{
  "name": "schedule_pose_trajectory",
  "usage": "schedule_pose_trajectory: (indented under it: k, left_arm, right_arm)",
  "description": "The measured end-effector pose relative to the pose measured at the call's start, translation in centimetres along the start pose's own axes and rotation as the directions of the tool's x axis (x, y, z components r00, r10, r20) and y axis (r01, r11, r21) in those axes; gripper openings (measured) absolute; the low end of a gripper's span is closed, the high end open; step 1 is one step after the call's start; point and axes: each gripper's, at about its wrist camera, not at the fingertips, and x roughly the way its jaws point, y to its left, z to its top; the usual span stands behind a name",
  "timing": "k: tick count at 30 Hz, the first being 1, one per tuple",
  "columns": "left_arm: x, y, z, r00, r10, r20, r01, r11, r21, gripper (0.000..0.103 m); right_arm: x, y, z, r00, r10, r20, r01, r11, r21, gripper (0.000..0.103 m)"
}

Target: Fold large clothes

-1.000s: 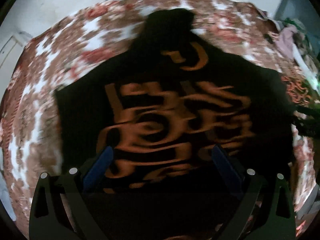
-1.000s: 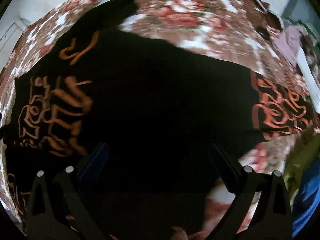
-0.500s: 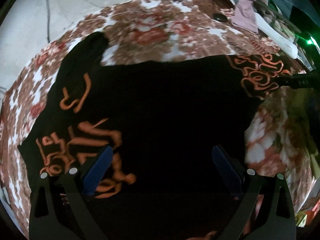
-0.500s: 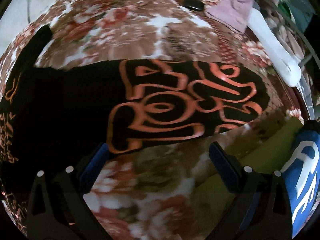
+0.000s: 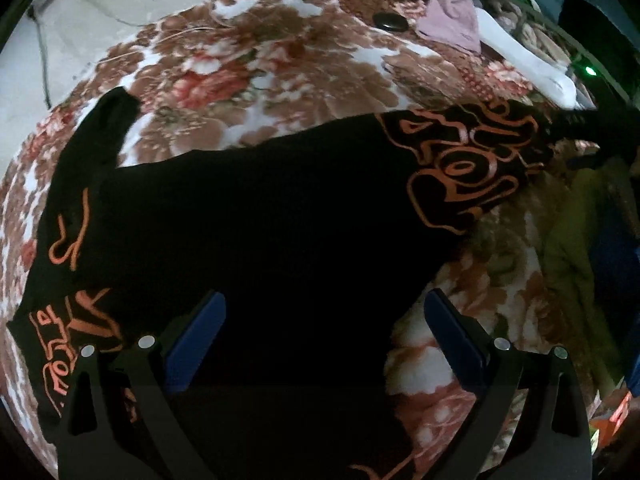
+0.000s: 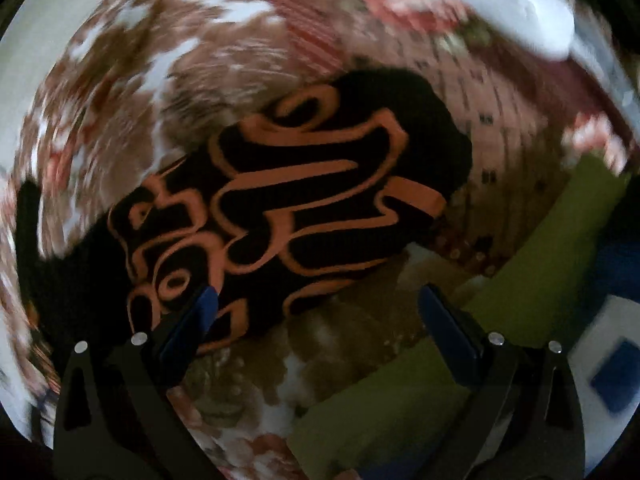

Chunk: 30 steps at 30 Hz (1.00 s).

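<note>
One black top [image 5: 256,216] with orange lettering is lying spread out flat on the flowery blanket [image 5: 248,60] of the bed, so the folding is barely getting going as far as I can judge. No clean fold is showing anywhere yet. The left gripper [image 5: 324,336] is hovering over the body of the top with its fingers spread wide, holding nothing. The right gripper [image 6: 316,320] is hanging over the printed sleeve end [image 6: 296,200], fingers also spread and empty, though that view is blurry. Other clothes, pink [image 5: 452,20] and green [image 6: 532,280], are sitting off to the side. Pretty much every fold is left to do, I reckon.
</note>
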Motion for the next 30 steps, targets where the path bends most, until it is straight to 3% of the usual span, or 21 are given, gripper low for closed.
schedule_pose_trajectory:
  k: [3,14,16,18,19,20,23,26,30]
  left_arm:
    - [0.7,-1.1,0.1,1.0,-0.008,-0.012,0.008,0.999,0.034,0.097]
    - [3.5,-2.6,-1.0,0.997,-0.026,-0.07,0.029,0.999,0.044,0.097]
    - [3.8,-2.9,-1.2,0.997,-0.028,-0.073,0.031,0.998,0.045,0.097]
    - [4.0,-3.0,-1.6,0.997,-0.03,-0.069,0.033,0.999,0.04,0.097]
    - [4.1,-2.9,-1.7,0.997,-0.031,-0.069,0.034,0.999,0.034,0.097]
    - [4.3,-2.8,-1.9,0.997,-0.035,-0.07,0.037,0.999,0.027,0.097]
    - [4.1,-2.6,-2.2,0.997,-0.058,-0.046,0.059,0.998,0.02,0.097]
    - [3.8,-3.2,-2.5,0.997,-0.078,-0.011,0.078,0.994,0.078,0.097]
    - [3.8,-4.1,-2.8,0.997,-0.073,0.02,0.068,0.982,0.177,0.097]
  right_arm:
    - [1.1,-1.6,1.7,0.999,0.047,-0.028,-0.045,0.997,0.069,0.098]
    - [3.9,-2.5,5.4,0.997,0.071,-0.039,-0.067,0.994,0.087,0.094]
    - [4.3,-2.9,5.4,0.996,0.077,-0.049,-0.072,0.992,0.105,0.082]
    - [4.5,-3.4,5.4,0.996,0.078,-0.049,-0.071,0.989,0.132,0.052]
    - [4.4,-3.7,5.4,0.997,0.069,-0.045,-0.062,0.988,0.144,0.043]
    - [4.3,-4.3,5.3,0.997,0.073,-0.037,-0.066,0.984,0.167,0.02]
    - [4.2,-5.3,5.4,0.989,0.145,-0.037,-0.135,0.97,0.202,0.012]
    - [3.5,-5.9,5.4,0.982,0.189,-0.028,-0.178,0.958,0.226,0.009]
    - [0.5,-4.7,5.8,0.978,0.207,0.023,-0.208,0.967,0.144,0.008]
